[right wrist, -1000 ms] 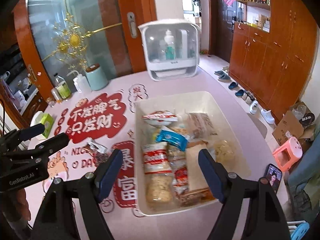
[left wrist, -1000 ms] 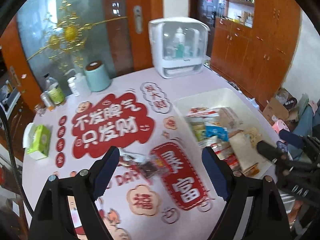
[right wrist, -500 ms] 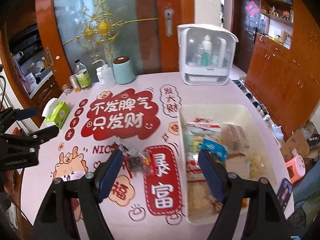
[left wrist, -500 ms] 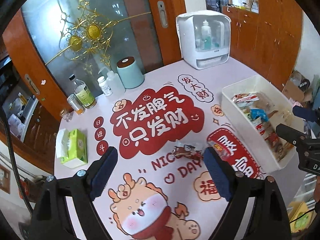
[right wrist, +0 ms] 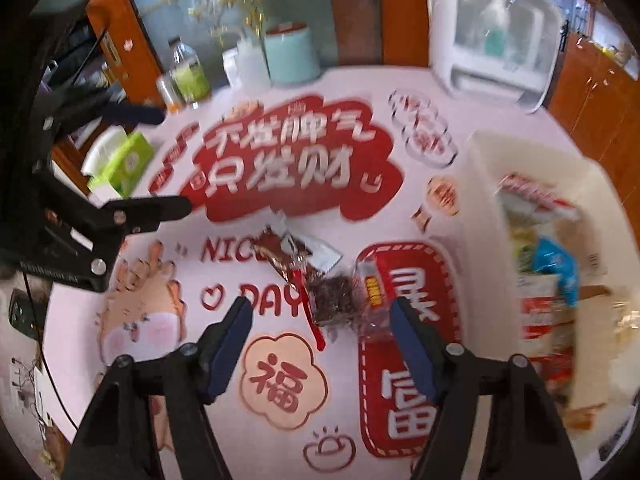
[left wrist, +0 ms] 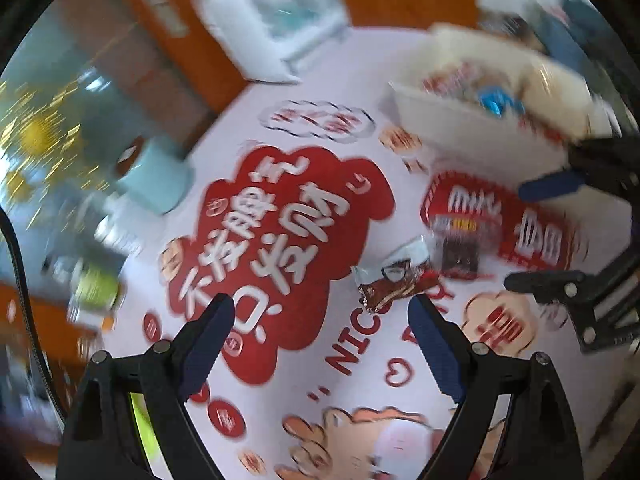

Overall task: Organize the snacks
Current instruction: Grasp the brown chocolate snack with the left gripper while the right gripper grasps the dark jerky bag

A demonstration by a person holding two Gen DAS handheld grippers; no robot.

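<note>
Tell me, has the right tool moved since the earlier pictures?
Yes. The right tool has come down toward the clear-wrapped dark snack packet, away from the white plastic bin; its jaws have just been closing, gripping nothing.

A pale pink table (right wrist: 352, 432) printed with red Chinese characters and a cartoon face fills the near scene. At its far edge stands a frosted glass door (right wrist: 224, 8) with gold ornament, framed in orange-brown wood. Wooden cabinets (right wrist: 600, 96) line the right wall.
</note>
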